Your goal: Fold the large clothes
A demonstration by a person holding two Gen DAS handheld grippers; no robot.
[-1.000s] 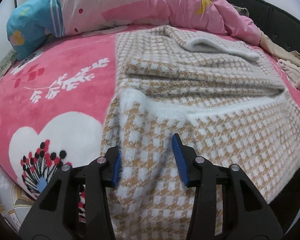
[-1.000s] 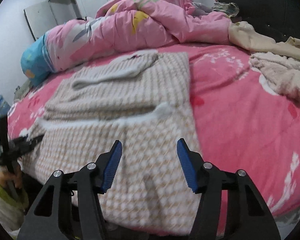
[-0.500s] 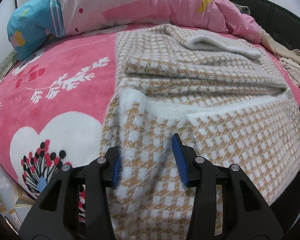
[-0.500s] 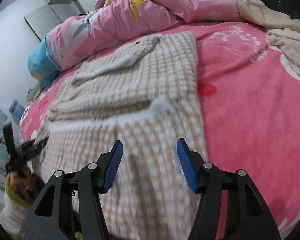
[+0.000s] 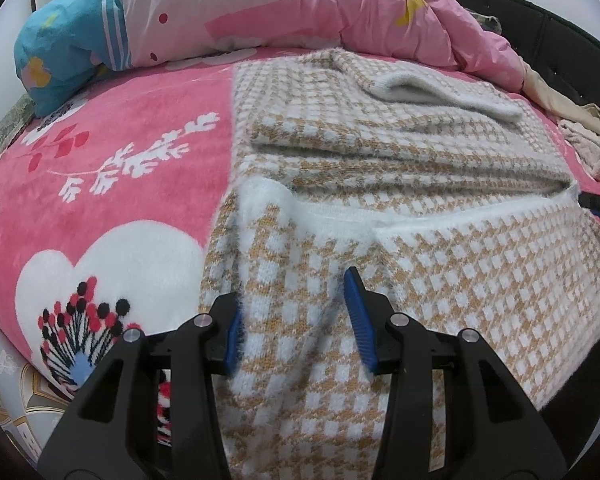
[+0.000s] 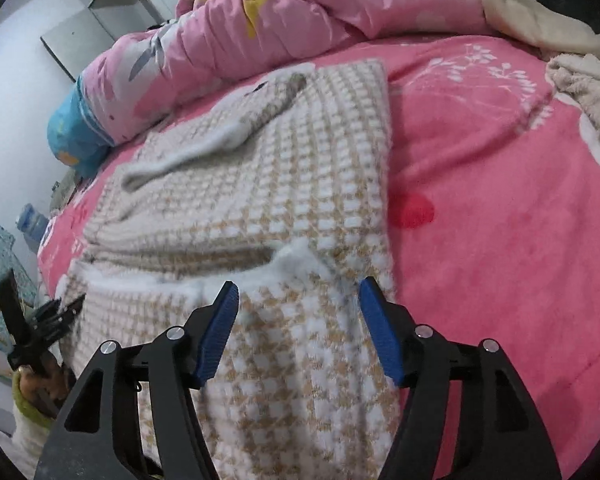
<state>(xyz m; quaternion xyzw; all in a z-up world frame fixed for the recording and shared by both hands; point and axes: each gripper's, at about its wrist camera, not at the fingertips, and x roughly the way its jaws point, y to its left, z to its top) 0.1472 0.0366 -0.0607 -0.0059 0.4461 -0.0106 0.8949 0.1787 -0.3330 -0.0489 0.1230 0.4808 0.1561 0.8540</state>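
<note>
- The sweater (image 5: 400,184), a fuzzy tan-and-white check knit, lies on the pink blanket (image 5: 112,184) of the bed, with its near part hanging over the near edge and a white fuzzy band (image 5: 472,216) running across it.
- The left gripper (image 5: 294,316) sits at the sweater's near left corner. Its blue pads (image 5: 358,316) stand on either side of a raised ridge of knit; whether they press on it I cannot tell.
- The right gripper (image 6: 298,330) is over the near right corner, its jaws opening with knit lying between them but not pinched.
- To do this step well, I judge each gripper should take the full thickness of the hem at matching corners, so the fold comes up square rather than twisted.
- The white band looks like a good line to fold along; carry the near edge up and lay it level with the far edge.
- Edges: the sweater's right side (image 6: 388,184) borders bare blanket, and so does its left side.
- Room: there is clear blanket right and left of the sweater. Far off, the pink quilt (image 6: 300,12) crowds the top, and a beige pile (image 6: 588,92) lies at far right, well apart.
</note>
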